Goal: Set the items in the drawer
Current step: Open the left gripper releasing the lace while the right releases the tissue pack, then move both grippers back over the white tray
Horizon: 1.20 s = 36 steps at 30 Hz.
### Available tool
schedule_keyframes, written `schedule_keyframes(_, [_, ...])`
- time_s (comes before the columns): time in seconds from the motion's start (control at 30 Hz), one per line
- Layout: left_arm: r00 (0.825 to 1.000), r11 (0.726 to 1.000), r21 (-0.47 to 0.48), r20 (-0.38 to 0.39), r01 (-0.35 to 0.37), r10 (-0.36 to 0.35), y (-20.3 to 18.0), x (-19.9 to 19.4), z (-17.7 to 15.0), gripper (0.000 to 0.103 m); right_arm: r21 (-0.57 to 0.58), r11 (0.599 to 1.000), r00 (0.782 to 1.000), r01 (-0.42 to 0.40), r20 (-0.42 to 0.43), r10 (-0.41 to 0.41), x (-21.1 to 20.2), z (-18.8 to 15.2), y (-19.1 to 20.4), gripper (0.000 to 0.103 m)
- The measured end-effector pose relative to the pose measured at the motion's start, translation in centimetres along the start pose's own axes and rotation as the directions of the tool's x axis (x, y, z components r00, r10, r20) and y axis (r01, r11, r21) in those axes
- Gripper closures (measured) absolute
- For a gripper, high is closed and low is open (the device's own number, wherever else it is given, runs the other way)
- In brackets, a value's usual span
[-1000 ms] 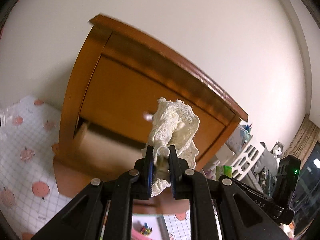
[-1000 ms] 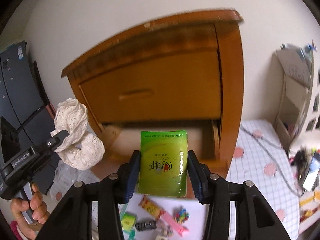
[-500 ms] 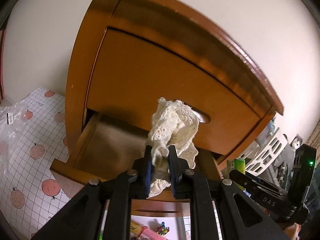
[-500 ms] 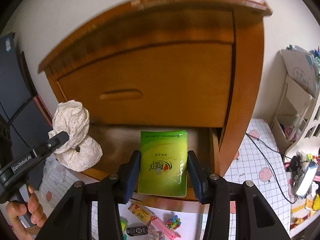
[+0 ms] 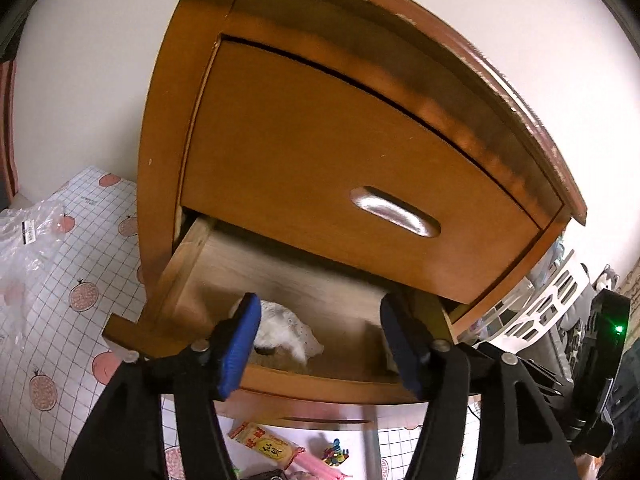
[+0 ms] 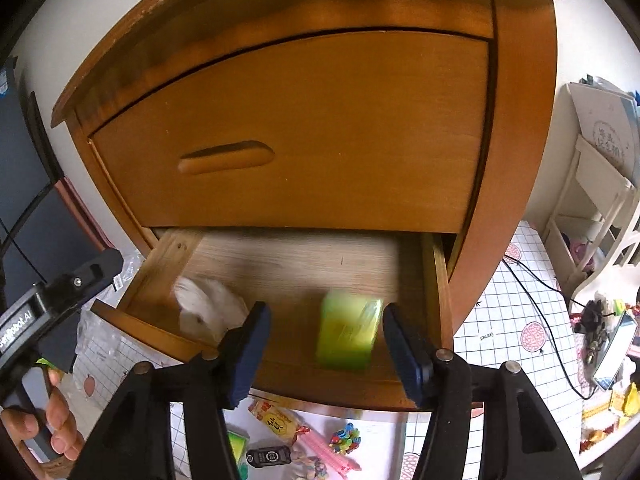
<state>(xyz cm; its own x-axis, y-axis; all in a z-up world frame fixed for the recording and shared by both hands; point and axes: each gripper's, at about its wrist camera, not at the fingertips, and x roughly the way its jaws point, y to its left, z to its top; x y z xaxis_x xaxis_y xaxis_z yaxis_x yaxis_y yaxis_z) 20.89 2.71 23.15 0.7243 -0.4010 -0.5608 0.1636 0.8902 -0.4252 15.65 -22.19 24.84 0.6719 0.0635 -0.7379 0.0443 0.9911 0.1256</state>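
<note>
A brown wooden nightstand has its lower drawer [image 5: 132,334] [image 6: 344,384] pulled out. A white lace cloth [image 5: 286,332] [image 6: 208,306] lies inside at the drawer's left. A green tissue pack [image 6: 348,330], motion-blurred, is inside at the right. My left gripper [image 5: 320,344] hangs open just above the drawer front, nothing between its blue pads. My right gripper [image 6: 324,350] is open too, the green pack just beyond its fingers. The left gripper's body [image 6: 60,292] shows at the left of the right wrist view, held by a hand [image 6: 48,428].
The shut upper drawer [image 5: 360,184] [image 6: 296,136] overhangs the open one. Below on a checked fruit-print sheet [image 5: 60,280] lie a snack packet [image 5: 266,446] [image 6: 278,420], pink sticks [image 6: 328,454], small toys [image 6: 344,438]. A white rack [image 6: 592,208] stands right; a plastic bag [image 5: 28,232] lies left.
Both grippers moved in over the open drawer and opened. The lace cloth dropped from the left one and the green pack from the right one into the drawer.
</note>
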Motion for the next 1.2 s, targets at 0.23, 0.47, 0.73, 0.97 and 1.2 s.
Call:
schedule_keyframes(0.23, [0.999,0.999,0.004,-0.022,-0.047,0.048,0.3,0.5,-0.2,0.026,-0.004,1.000,1.000,0.002,-0.001,-0.002,0.3,-0.5,-0.4,0.021])
schedule_keyframes(0.47, [0.996,0.996,0.016,0.013,-0.087,0.087,0.5,0.3,-0.6,0.002,-0.010,1.000,1.000,0.006,0.012,-0.005,0.0,-1.2,-0.3,0.002])
schedule_keyframes(0.73, [0.992,0.994,0.044,0.085,-0.102,0.098,0.0,-0.7,-1.2,0.000,0.014,1.000,1.000,0.010,0.012,-0.010,-0.3,-1.5,-0.9,0.000])
schedule_keyframes(0.97, [0.990,0.994,0.054,0.108,-0.099,0.093,-0.4,-1.4,-1.9,0.000,0.026,1.000,1.000,-0.007,0.022,0.007,-1.0,-2.2,-1.3,0.000])
schedule_keyframes(1.2, [0.980,0.998,0.048,0.198,-0.028,0.018,-0.8,-5.0,-5.4,0.000,0.004,0.999,0.992,-0.053,0.117,0.052,-4.3,-5.2,-0.9,0.000])
